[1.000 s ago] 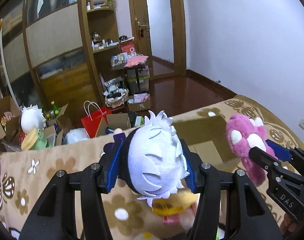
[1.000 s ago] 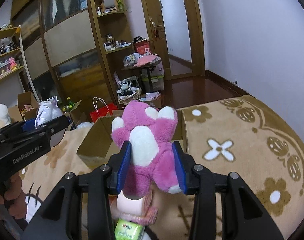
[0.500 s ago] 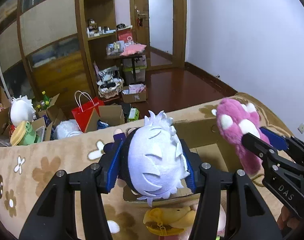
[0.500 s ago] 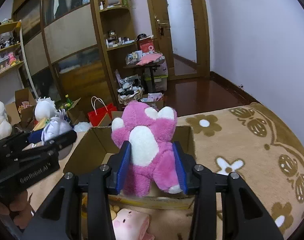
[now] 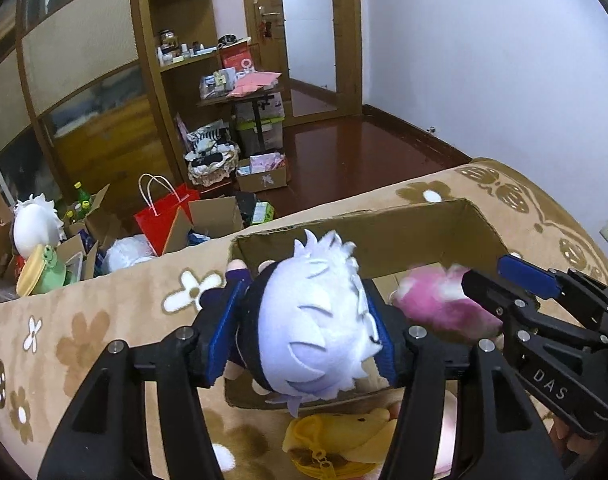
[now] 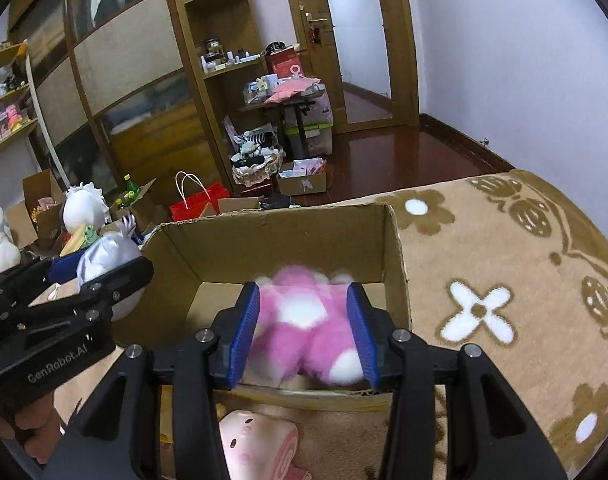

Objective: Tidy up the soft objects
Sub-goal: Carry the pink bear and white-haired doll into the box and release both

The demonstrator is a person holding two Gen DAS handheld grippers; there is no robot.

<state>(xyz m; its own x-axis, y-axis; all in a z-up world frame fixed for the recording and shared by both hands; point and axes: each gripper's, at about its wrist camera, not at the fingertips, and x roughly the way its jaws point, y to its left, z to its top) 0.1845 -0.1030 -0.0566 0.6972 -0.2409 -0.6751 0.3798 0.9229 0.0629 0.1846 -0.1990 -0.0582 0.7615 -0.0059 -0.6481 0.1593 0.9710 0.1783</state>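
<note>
A white-haired plush doll (image 5: 316, 320) in dark clothes sits between the blue pads of my left gripper (image 5: 304, 312), above the near left corner of an open cardboard box (image 5: 384, 232). The pads still press on it while the jaws are opening. My right gripper (image 6: 304, 300) hangs over the box (image 6: 272, 232), its jaws opening too. The pink plush bear (image 6: 300, 332) between them is blurred and sits low, loose from the pads. In the left wrist view the bear (image 5: 436, 300) lies beside the right gripper (image 5: 488, 276), inside the box.
The box rests on a tan flowered blanket (image 6: 484, 260). A yellow plush (image 5: 336, 440) and a pink roll-shaped plush (image 6: 256, 444) lie in front of the box. Beyond the blanket's far edge are a red bag (image 5: 164, 212), cartons and shelves. A hand (image 6: 36, 432) holds the left gripper.
Both grippers moved forward and down until they hang over the box. The pink bear, which stood high in the right jaws, has dropped lower and gone blurred.
</note>
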